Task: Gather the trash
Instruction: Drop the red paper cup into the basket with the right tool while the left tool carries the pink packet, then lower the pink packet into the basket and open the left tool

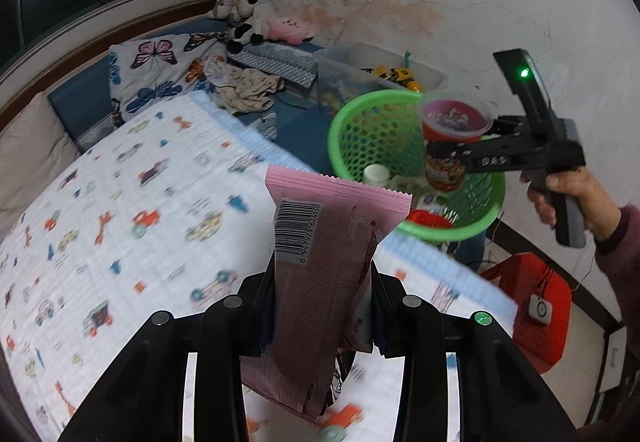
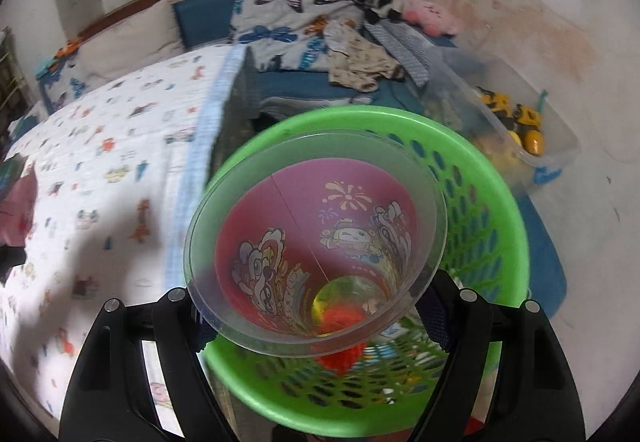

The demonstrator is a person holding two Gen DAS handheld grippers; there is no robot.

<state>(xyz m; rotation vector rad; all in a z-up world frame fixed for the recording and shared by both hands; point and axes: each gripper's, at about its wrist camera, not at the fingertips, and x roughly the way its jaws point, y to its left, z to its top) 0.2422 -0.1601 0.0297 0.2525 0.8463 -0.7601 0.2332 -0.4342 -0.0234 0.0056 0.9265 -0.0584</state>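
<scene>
Right gripper (image 1: 434, 152) clamps a clear plastic cup with a red cartoon print (image 2: 316, 242) directly above the round green perforated plastic basket (image 2: 488, 202). Left gripper (image 1: 320, 306), short of the basket over the bed, pinches a pink foil snack wrapper (image 1: 320, 242). Best practice: centre each item over the basket's opening before letting go.

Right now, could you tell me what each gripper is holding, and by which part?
The left gripper pinches a pink snack wrapper around its middle; the right gripper clasps a printed plastic cup by its sides, over the green basket.
</scene>
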